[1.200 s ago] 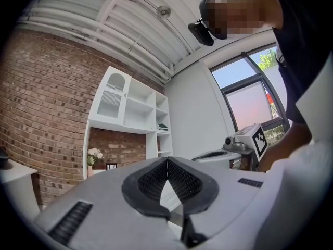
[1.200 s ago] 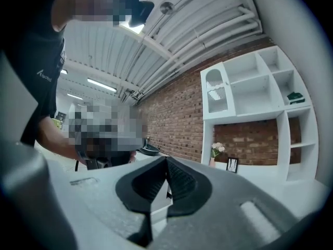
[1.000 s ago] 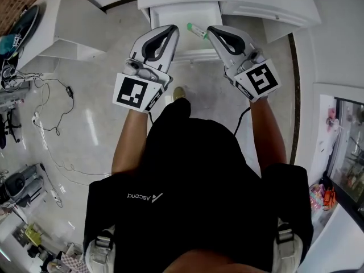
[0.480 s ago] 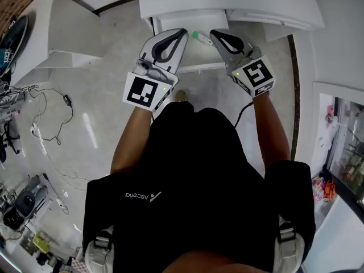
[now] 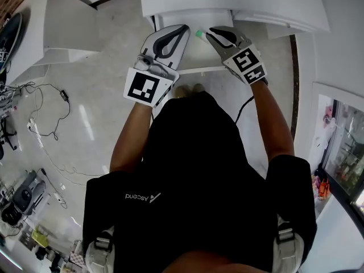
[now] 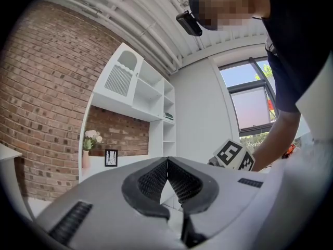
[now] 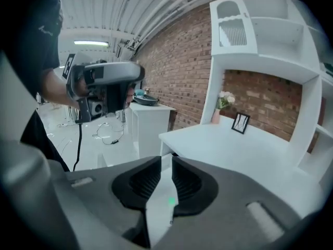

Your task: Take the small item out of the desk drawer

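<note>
The small item [image 5: 200,33], a white tube with a green cap, shows over the open white desk drawer [image 5: 193,56], right at the tip of my right gripper [image 5: 209,33]. In the right gripper view the green cap [image 7: 169,200] lies between the jaws of that gripper [image 7: 166,163], which are opening, with a gap showing at the tips. My left gripper [image 5: 185,28] hovers over the drawer's left side. In its own view the left gripper [image 6: 167,163] is shut with nothing in it.
The white desk top [image 5: 227,1] runs above the drawer. A white cabinet [image 5: 62,33] stands to the left, and cables [image 5: 45,107] trail over the floor. A vase [image 7: 222,102] and a picture frame [image 7: 240,123] stand at the back of the desk.
Both grippers have moved a little farther over the drawer. The right gripper has turned inward, and the tube at its tip has shifted slightly right.
</note>
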### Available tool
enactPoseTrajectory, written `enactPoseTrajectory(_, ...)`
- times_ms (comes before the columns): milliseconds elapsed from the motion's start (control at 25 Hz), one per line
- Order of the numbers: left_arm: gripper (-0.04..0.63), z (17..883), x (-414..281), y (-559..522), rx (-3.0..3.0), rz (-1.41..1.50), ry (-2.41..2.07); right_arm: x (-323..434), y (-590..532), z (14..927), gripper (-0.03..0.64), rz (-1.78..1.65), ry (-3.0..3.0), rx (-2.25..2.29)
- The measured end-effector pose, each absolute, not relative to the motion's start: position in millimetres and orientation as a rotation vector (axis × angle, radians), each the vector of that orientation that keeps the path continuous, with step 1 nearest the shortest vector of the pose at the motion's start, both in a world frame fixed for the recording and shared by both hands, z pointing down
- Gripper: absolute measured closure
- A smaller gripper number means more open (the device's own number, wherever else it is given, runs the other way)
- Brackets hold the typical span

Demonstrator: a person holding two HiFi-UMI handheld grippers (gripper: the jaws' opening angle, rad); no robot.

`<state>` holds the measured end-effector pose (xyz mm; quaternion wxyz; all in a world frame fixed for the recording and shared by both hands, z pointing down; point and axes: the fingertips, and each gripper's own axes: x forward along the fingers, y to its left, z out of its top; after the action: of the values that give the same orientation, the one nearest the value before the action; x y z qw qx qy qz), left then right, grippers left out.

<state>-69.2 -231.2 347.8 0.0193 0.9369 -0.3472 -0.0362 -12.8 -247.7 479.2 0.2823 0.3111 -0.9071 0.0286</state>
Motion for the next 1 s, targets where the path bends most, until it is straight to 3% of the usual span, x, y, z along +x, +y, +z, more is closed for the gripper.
enactPoseTrajectory(720,0.597,396,-67,-272,2.829,-0.009,-1.156,5,-280,665,0.414,0.326,-2.065,0.585)
enactPoseTrajectory(1000,0.597,412,-71,-284,2.785,0.027,-1.187,9,-284,715,0.405,0.363,-1.945,0.501)
